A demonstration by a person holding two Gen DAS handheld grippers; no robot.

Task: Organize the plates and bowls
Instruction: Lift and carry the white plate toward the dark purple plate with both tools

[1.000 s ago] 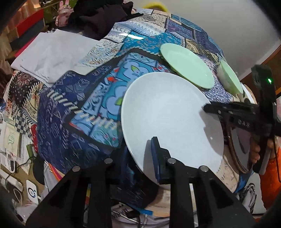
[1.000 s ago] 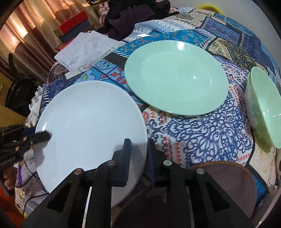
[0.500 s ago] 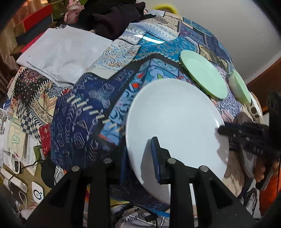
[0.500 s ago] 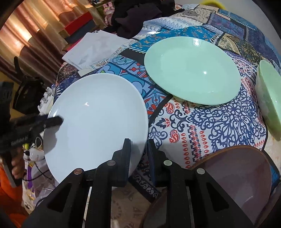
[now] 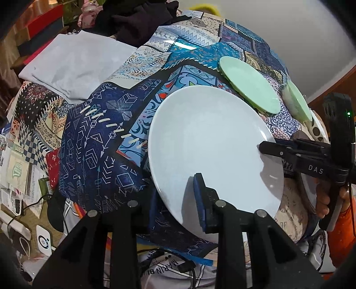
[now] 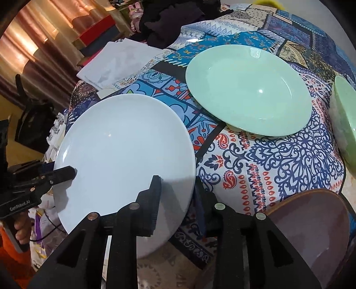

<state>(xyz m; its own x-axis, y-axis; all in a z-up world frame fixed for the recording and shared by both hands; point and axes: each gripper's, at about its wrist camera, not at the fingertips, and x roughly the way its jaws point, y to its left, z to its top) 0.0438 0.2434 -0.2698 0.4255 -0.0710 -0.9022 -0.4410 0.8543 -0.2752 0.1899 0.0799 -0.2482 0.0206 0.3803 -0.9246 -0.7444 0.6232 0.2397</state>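
A large white plate [image 5: 211, 142] is held above the patterned tablecloth by both grippers. My left gripper [image 5: 175, 200] is shut on its near rim; it also shows in the right wrist view [image 6: 64, 173]. My right gripper [image 6: 178, 197] is shut on the opposite rim of the white plate [image 6: 124, 155]; it also shows in the left wrist view [image 5: 264, 147]. A mint green plate [image 6: 249, 89] lies on the cloth beyond. A green bowl [image 6: 346, 124] stands at the right. A brown bowl [image 6: 311, 229] sits near the right gripper.
A folded white cloth [image 5: 73, 64] and dark clothing [image 5: 138, 20] lie at the far side of the table. The table's left edge drops to cluttered papers and cables [image 5: 20, 177]. The green plate [image 5: 249, 86] and green bowl [image 5: 298, 102] sit at the right.
The white plate has been carried a little farther from the green plate, held by both grippers throughout. The right gripper's fingers sit wider on the rim than before.
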